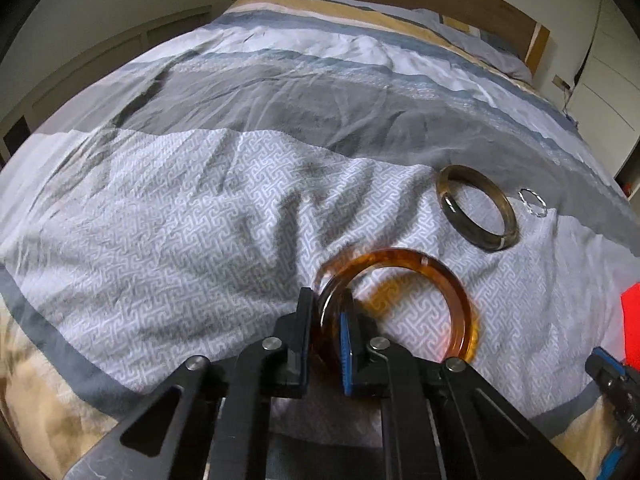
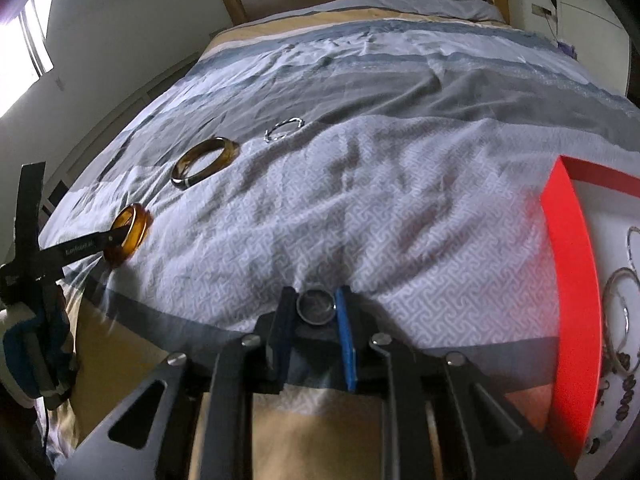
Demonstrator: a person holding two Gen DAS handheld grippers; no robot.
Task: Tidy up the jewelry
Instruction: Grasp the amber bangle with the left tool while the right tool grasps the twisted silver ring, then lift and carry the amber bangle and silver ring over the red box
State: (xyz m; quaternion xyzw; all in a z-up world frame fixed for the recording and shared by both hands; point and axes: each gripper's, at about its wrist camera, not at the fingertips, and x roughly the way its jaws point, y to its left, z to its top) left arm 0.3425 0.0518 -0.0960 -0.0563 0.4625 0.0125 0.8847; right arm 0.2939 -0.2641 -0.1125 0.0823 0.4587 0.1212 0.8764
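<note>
While the left wrist view looks down the bed (image 1: 280, 120), the left hand-held gripper (image 1: 326, 320) pinches the rim of an amber bangle (image 1: 436, 276), black finger outside, blue-padded finger inside the ring, and the bangle rests on the patterned quilt. Just beyond lies a dark olive bangle (image 1: 476, 212), flat on the cover, with a thin silver ring (image 1: 533, 201) right beside it. A red edge (image 1: 631, 320) peeks in at far right.

Over to the right wrist view: the right hand-held gripper (image 2: 314, 306) clamps a small dark ring (image 2: 316, 304) between its two blue-lined fingers, low over the quilt. A red-rimmed tray (image 2: 568, 264) sits at right holding silver hoops (image 2: 618, 312) and dark beads (image 2: 624, 396). Far left, the other gripper grips the amber bangle tilted on edge.
</note>
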